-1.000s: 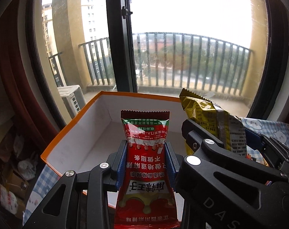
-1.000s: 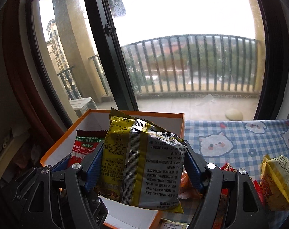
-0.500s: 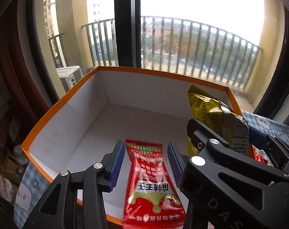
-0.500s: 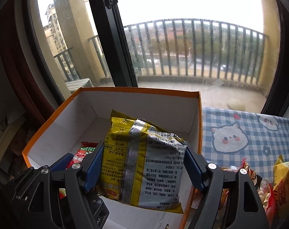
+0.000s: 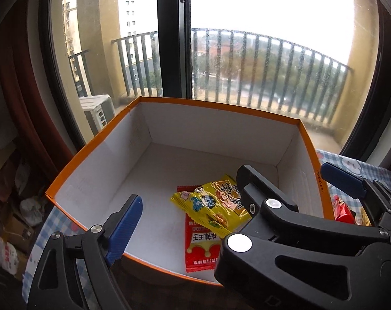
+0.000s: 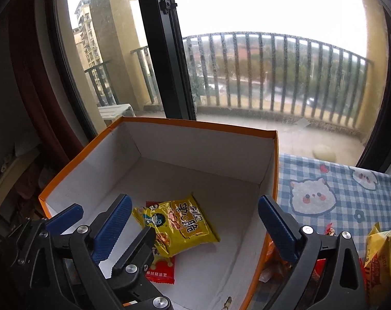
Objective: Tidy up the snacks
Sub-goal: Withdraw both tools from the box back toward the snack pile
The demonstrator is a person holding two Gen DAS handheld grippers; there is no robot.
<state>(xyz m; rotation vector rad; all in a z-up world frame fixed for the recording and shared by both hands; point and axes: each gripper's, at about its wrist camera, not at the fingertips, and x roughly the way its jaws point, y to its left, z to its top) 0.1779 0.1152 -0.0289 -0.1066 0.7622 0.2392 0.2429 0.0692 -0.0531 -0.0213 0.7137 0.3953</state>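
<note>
Both packets seen inside orange box [image 6: 154, 122]: yellow packet [image 6: 180, 223] lain across red packet [image 5: 199, 245], near front wall. Left gripper [image 5: 187, 206] and right gripper [image 6: 195, 217] jaws opening wide, nothing gripped. Release judged done.

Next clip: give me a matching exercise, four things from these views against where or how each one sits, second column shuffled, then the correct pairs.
Things:
1. yellow packet
2. red packet
3. orange box
4. right gripper

Places or states:
A. lying flat on the box floor, partly covered
B. standing on the checked cloth by the window
C. on top of another packet
D. over the box, jaws opening, nothing between them

Pairs: 1-C, 2-A, 3-B, 4-D
</note>
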